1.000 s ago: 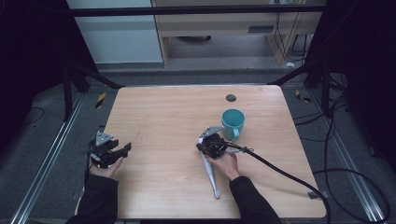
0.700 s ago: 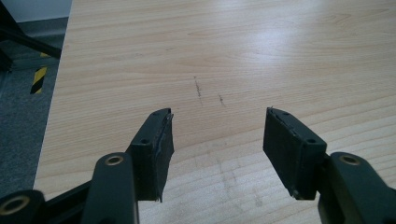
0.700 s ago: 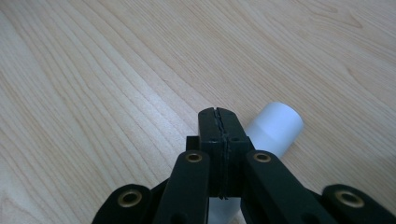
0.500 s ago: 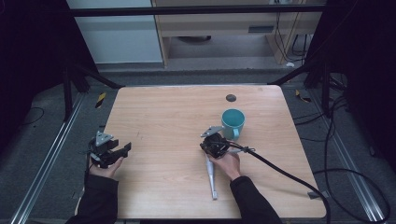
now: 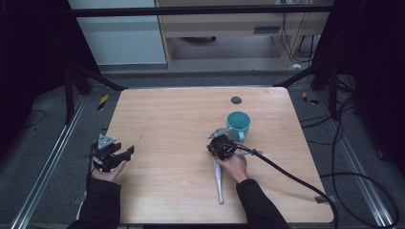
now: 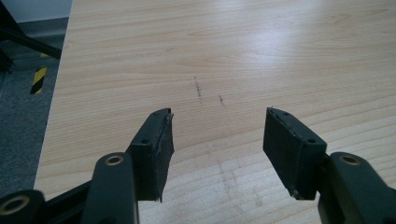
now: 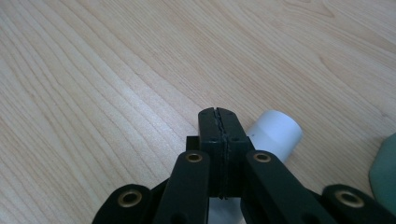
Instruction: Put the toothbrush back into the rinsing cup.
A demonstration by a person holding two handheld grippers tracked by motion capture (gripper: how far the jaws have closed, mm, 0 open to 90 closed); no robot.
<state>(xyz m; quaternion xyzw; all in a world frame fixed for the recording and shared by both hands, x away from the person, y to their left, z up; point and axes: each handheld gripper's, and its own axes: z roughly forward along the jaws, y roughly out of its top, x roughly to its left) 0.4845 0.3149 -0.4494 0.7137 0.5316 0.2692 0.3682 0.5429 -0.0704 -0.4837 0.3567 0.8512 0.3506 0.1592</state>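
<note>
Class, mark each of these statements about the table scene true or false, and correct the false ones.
1. The left tongs stand open with nothing between the jaws. True.
2. The right tongs are open wide. False: their jaws are pressed together, with nothing visible between them.
3. A teal mug stands upright on the wooden table, just beyond the right tongs. True.
4. The teal mug stands by the left tongs. False: it is on the right half of the table, far from them.
5. A white cylinder lies on the table beside the right tongs' tips. True.
</note>
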